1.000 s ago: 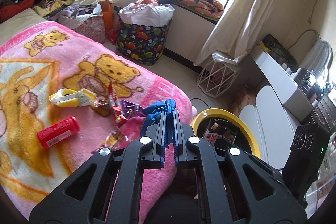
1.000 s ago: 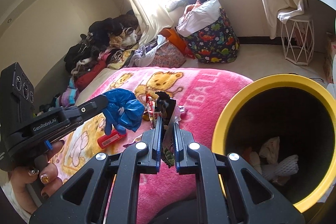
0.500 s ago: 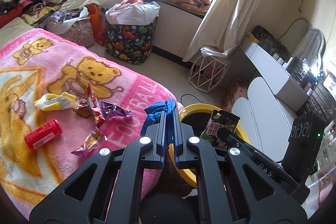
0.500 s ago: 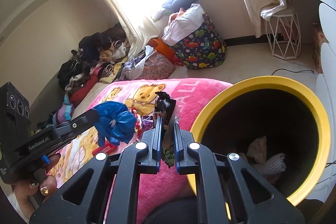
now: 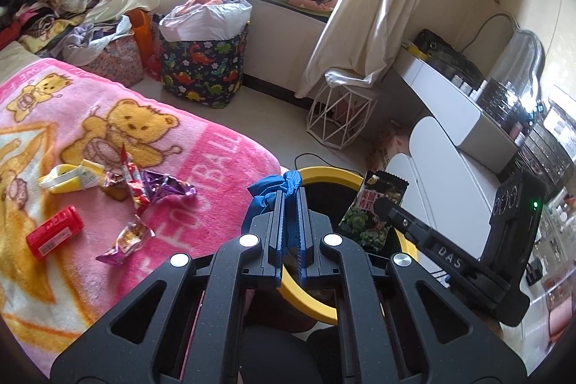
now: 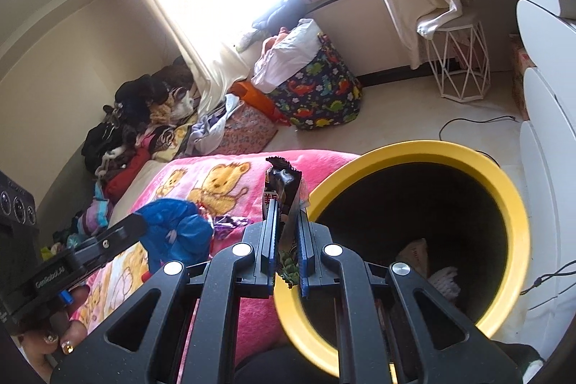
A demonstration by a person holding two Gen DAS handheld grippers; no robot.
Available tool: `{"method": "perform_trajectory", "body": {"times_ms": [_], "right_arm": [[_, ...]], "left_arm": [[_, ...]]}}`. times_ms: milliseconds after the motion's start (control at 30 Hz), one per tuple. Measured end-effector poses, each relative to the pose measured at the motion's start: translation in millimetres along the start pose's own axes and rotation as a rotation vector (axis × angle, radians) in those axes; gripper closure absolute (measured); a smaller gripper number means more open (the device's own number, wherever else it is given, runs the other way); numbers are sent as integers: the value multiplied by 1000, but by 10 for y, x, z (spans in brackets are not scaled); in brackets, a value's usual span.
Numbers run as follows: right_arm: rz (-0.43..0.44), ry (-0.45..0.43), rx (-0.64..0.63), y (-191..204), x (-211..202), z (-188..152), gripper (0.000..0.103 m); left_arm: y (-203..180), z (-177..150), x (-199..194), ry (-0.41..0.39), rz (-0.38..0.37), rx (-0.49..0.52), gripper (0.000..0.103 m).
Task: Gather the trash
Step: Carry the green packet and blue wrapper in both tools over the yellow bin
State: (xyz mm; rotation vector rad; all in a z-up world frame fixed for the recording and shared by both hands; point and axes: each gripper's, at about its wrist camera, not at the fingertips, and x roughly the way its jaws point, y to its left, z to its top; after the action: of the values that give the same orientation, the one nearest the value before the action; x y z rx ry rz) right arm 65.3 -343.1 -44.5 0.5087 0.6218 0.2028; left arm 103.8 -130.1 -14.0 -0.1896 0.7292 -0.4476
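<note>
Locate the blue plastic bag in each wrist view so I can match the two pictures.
Left wrist view: the blue plastic bag sits centre frame, pinched in the left gripper, beside the bin's near rim.
Right wrist view: the blue plastic bag is at lower left, over the pink blanket.
Shared landmark: the yellow-rimmed bin.

Beside the yellow-rimmed bin lies a pink blanket with yellow bears, bearing a red tube and purple wrappers.
</note>
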Motion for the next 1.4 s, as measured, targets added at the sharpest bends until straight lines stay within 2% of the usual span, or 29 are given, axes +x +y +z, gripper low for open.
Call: {"method": "perform_trajectory", "body": {"times_ms": [900, 1400], "right_arm": [[-131, -23, 87, -509, -85, 32, 94], [-174, -5, 132, -693, -17, -25, 92]], "left_arm": [[-434, -202, 406, 96, -93, 80, 100], [-536, -302, 698, 152, -113, 99, 100]]}}
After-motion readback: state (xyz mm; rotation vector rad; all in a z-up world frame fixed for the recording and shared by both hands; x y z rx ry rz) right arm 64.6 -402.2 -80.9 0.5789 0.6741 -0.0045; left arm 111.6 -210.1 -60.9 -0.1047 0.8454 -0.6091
